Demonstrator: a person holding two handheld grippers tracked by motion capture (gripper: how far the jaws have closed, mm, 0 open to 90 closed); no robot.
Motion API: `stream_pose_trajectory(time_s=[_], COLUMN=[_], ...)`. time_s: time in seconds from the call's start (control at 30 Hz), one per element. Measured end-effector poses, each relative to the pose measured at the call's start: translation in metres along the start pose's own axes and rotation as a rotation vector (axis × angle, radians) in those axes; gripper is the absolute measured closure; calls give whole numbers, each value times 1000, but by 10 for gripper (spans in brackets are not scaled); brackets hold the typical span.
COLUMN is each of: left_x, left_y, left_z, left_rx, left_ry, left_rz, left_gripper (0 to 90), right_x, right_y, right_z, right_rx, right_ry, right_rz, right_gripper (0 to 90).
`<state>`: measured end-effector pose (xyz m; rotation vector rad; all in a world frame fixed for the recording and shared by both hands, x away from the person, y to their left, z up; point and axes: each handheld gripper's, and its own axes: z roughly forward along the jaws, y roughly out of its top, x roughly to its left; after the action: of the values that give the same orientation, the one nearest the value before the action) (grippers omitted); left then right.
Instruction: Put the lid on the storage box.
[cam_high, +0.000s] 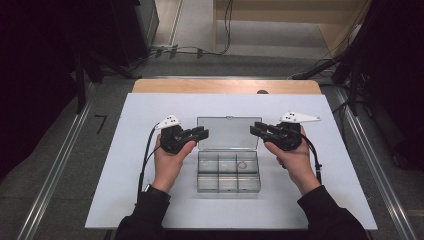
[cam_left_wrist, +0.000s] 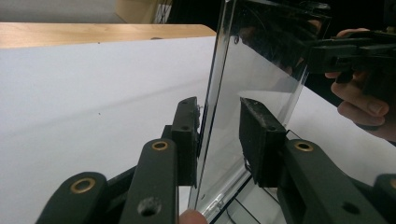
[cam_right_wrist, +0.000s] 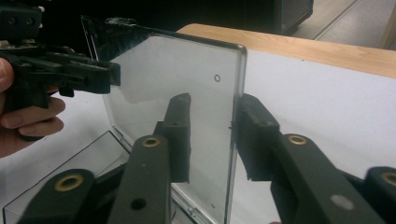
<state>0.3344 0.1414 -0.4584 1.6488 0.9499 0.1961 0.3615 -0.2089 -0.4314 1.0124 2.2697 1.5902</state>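
Two forearms reach in, each gripper straddling a side edge of the clear box's raised lid (cam_high: 228, 132).
Left gripper (cam_left_wrist: 219, 135) and right gripper (cam_right_wrist: 212, 137) stand part-open, pads loose; swinging the lid evenly would avoid twisting.

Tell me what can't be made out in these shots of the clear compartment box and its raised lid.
- Small ring in one compartment of the clear box, high view: too small to identify.
- Left gripper on the lid, left gripper view: one pad lies at the pane, the other looks apart; real pinch unclear.
- Right gripper, right gripper view: lid edge between the jaws, contact unclear.
- Compartments, gripper views: cut off by the bottom edge.
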Motion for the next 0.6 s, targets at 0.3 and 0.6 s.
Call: stream_pose_trajectory(time_s=[0.3, 0.6], left_x=[-3, -3], left_y=[-2, -11], left_z=[-3, -15], left_rx=[2, 8], left_ry=[-12, 4], left_rz=[7, 11], left_gripper=[605, 571], right_x=[3, 7], right_y=[-4, -9], right_z=[-5, -11], right_rx=[-14, -29], right_ry=[10, 18], right_rz=[-11, -28], right_gripper=[693, 688])
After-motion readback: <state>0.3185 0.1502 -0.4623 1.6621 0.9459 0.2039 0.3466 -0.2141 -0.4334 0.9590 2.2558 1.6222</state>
